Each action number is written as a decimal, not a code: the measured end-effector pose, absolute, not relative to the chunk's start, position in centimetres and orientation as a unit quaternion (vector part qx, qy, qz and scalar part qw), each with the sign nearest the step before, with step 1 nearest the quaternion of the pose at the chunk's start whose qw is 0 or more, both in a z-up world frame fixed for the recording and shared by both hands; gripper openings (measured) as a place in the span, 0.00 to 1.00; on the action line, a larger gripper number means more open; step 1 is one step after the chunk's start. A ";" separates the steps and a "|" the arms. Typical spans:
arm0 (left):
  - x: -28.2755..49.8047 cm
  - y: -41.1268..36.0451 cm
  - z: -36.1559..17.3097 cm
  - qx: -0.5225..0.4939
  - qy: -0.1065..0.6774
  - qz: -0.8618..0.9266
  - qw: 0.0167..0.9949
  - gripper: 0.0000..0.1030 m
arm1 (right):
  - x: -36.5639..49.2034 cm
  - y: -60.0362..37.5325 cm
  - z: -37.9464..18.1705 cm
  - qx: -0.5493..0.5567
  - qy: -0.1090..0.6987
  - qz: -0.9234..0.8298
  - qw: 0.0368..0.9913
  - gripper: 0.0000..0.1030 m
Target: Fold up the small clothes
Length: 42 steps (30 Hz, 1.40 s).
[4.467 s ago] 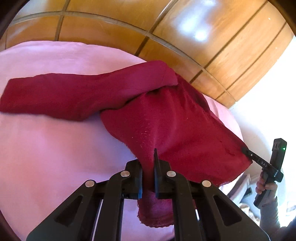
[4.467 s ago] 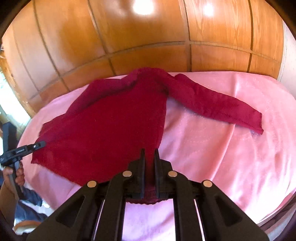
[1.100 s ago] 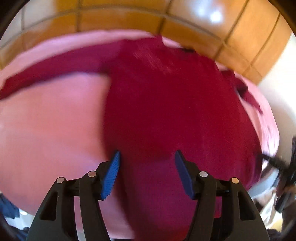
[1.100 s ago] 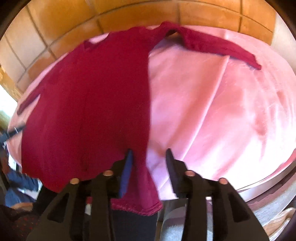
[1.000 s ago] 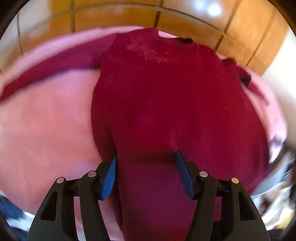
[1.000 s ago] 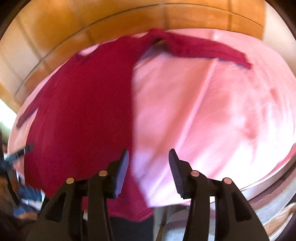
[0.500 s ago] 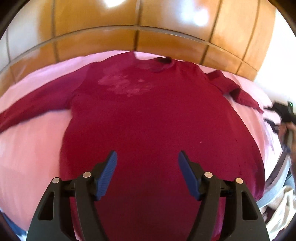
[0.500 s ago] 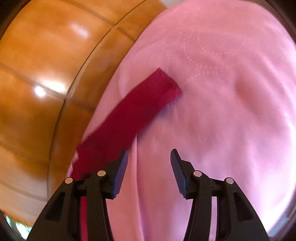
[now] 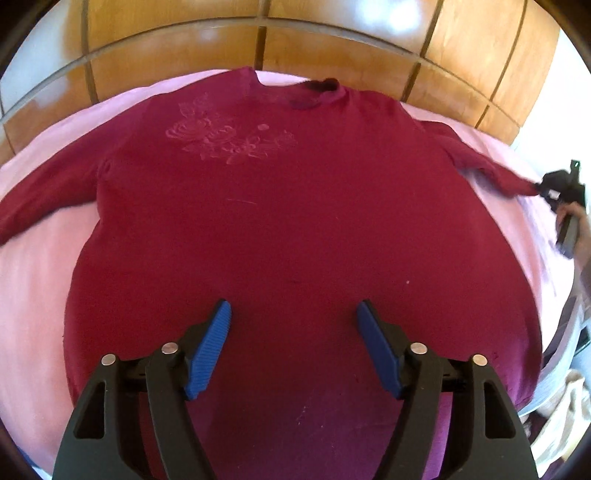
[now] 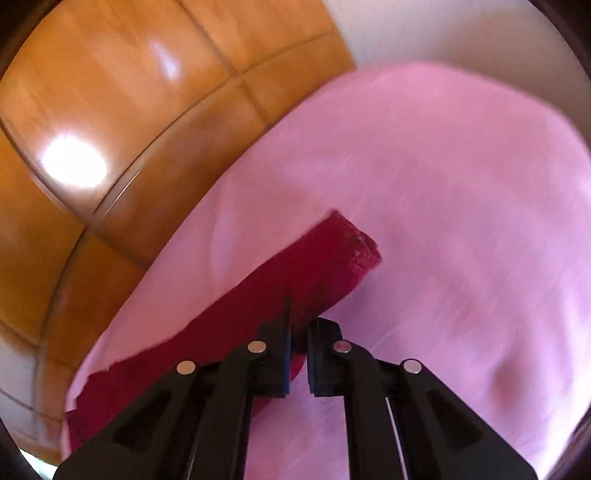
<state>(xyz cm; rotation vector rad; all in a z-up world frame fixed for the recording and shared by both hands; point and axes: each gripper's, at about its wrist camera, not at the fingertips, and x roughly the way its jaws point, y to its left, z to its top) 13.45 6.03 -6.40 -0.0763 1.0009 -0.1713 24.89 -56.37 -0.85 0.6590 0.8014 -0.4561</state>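
A dark red long-sleeved sweater (image 9: 295, 221) with a flower motif lies spread flat, front up, on the pink bedcover (image 9: 33, 280). My left gripper (image 9: 293, 314) is open and empty above the sweater's lower body. My right gripper (image 10: 298, 317) is shut on the right sleeve (image 10: 317, 258) near its cuff. In the left wrist view the right gripper (image 9: 546, 188) shows at the far right, at the end of that sleeve. The left sleeve (image 9: 44, 195) lies stretched out to the left.
A glossy wooden panelled headboard (image 9: 295, 44) runs along the far edge of the bed. A white wall (image 10: 461, 33) stands beyond the bed corner. Pale fabric items (image 9: 561, 417) lie off the bed's right edge.
Both grippers let go of the sweater's hem and it now lies flat. My right gripper moved to the right sleeve and shut on it. My left gripper stays open.
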 end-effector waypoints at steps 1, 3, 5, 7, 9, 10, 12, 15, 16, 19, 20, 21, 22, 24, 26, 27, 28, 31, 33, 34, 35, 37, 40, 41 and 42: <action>13.5 5.9 -6.6 -0.035 0.481 -0.081 0.872 0.70 | 25.1 -56.9 -1.2 0.313 0.386 -0.219 0.840 0.05; 13.7 5.7 -6.8 -0.032 0.483 -0.081 0.871 0.72 | 25.8 -57.4 -2.4 0.300 0.406 -0.231 0.832 0.05; 13.9 5.7 -6.8 -0.027 0.485 -0.080 0.870 0.73 | 26.3 -57.6 -4.2 0.276 0.435 -0.259 0.817 0.05; 13.9 5.8 -6.8 -0.029 0.485 -0.080 0.870 0.73 | 26.1 -57.9 -4.8 0.282 0.431 -0.262 0.816 0.05; 13.8 6.0 -6.8 -0.032 0.484 -0.079 0.871 0.74 | 26.2 -57.6 -4.6 0.276 0.433 -0.264 0.817 0.06; 13.8 6.1 -6.6 -0.035 0.484 -0.080 0.871 0.74 | 26.0 -57.3 -4.5 0.281 0.434 -0.261 0.815 0.10; 13.7 6.5 -6.3 -0.052 0.479 -0.086 0.872 0.75 | 25.9 -57.0 -3.3 0.276 0.429 -0.260 0.820 0.45; 13.7 7.5 -5.4 -0.080 0.474 -0.097 0.872 0.75 | 24.8 -55.0 -0.5 0.225 0.403 -0.268 0.845 0.76; 13.8 8.1 -4.7 -0.091 0.465 -0.097 0.875 0.75 | 24.7 -53.7 0.5 0.207 0.400 -0.255 0.855 0.77; 14.5 10.2 -3.2 -0.109 0.442 -0.088 0.886 0.75 | 24.7 -48.7 2.3 0.171 0.399 -0.192 0.880 0.78; 14.8 11.1 -2.8 -0.108 0.435 -0.076 0.891 0.75 | 25.0 -46.8 2.4 0.166 0.402 -0.165 0.885 0.79; 15.2 11.8 -2.5 -0.108 0.431 -0.065 0.894 0.75 | 25.5 -43.7 2.5 0.153 0.410 -0.126 0.890 0.79; 15.8 12.8 -2.3 -0.107 0.429 -0.052 0.896 0.75 | 26.3 -41.7 2.3 0.144 0.417 -0.098 0.892 0.79; 17.3 14.4 -1.6 -0.099 0.422 -0.034 0.901 0.75 | 27.4 -37.0 2.0 0.127 0.430 -0.034 0.893 0.79; 19.7 15.8 -0.9 -0.075 0.416 -0.008 0.906 0.75 | 28.6 -31.6 1.6 0.112 0.443 0.034 0.889 0.78; 21.0 16.3 -0.6 -0.065 0.414 -0.003 0.908 0.75 | 29.5 -28.6 1.3 0.102 0.451 0.070 0.884 0.77; 22.8 16.7 -0.2 -0.053 0.412 -0.002 0.910 0.75 | 29.9 -26.9 1.1 0.091 0.455 0.086 0.882 0.74; 27.3 16.9 0.3 -0.016 0.404 0.002 0.915 0.75 | 32.4 -21.2 0.8 0.034 0.456 0.126 0.880 0.74; 29.9 16.6 0.2 -0.001 0.406 -0.004 0.914 0.75 | 35.1 -18.8 0.3 0.013 0.463 0.145 0.874 0.74; 31.5 16.4 -0.1 0.005 0.410 -0.012 0.912 0.75 | 36.2 -18.2 0.1 0.004 0.465 0.146 0.873 0.74; 32.8 16.3 -0.5 0.013 0.415 -0.009 0.910 0.75 | 37.7 -17.4 -0.4 -0.006 0.471 0.146 0.870 0.74; 35.5 16.0 -1.5 0.015 0.424 -0.008 0.905 0.69 | 40.1 -16.4 -1.6 -0.030 0.481 0.141 0.865 0.74; 38.3 15.1 -3.0 0.035 0.438 -0.013 0.898 0.66 | 39.9 -14.7 -3.0 -0.084 0.481 0.141 0.861 0.74; 38.9 14.6 -3.4 0.054 0.439 -0.015 0.897 0.66 | 40.4 -14.2 -3.3 -0.105 0.479 0.149 0.859 0.74; 39.4 14.2 -3.8 0.072 0.442 -0.016 0.894 0.66 | 40.9 -13.8 -3.6 -0.116 0.482 0.163 0.853 0.75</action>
